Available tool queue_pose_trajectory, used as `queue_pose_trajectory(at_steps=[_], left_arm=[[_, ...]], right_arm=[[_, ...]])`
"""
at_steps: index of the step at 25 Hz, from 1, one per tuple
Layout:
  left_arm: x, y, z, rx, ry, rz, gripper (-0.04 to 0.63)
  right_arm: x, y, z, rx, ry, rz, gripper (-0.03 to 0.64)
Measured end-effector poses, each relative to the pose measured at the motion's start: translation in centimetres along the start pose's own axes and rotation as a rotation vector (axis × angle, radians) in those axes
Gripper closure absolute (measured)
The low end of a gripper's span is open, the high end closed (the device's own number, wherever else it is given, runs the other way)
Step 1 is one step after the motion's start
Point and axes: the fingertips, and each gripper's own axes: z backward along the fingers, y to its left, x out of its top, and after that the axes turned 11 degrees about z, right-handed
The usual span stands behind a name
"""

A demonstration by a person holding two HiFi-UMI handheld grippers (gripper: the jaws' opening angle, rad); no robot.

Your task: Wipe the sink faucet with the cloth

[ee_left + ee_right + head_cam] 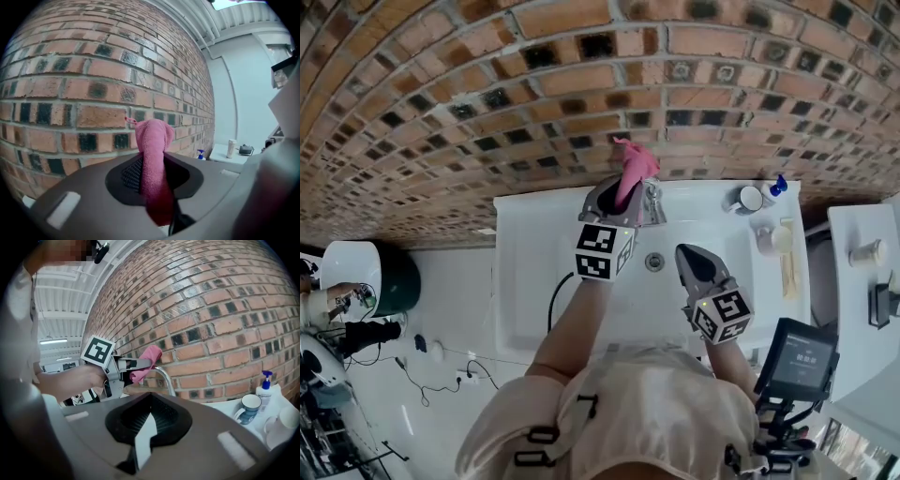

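My left gripper is shut on a pink cloth, which sticks out past the jaw tips in front of the brick wall. In the left gripper view the cloth hangs pinched between the dark pads. The chrome faucet stands just right of this gripper at the back of the white sink. From the right gripper view, the left gripper holds the cloth against the top of the faucet's curved spout. My right gripper hovers over the basin near the drain, shut and holding nothing.
A blue and white mug, a small blue spray bottle and a white cup stand on the sink's right ledge. A dark green bin is on the floor at left. A screen on a stand is at lower right.
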Motion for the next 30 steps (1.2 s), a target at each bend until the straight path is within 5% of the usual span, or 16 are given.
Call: queue_pose_trajectory(at_steps=[5, 14, 19, 23, 30], left_arm=[[-3.1, -2.6, -2.7, -0.053, 0.072, -0.003, 0.503], [-10.2, -1.9, -6.1, -0.016, 0.258, -0.095, 0.503], [-12.7, -1.3, -6.4, -0.035, 0.339, -0.058, 0.502], [-11.0, -2.0, -5.6, -0.066, 0.287, 0.001, 0.502], [-2.6, -2.5, -0.7, -0.095, 0.06, 0.02, 0.502]], right_arm=[[-0.6, -1.8, 1.0, -0.031, 0.007, -0.014, 0.624], [-2.0, -3.9, 0.8, -0.036, 0.028, -0.043, 0.623], [-2.2, -4.0, 0.2, -0.029, 0.032, -0.054, 0.624], [-1.9, -3.9, -0.3, -0.023, 0.03, -0.046, 0.624], [-0.8, -1.6, -1.3, 0.024, 0.023, -0.015, 0.624]])
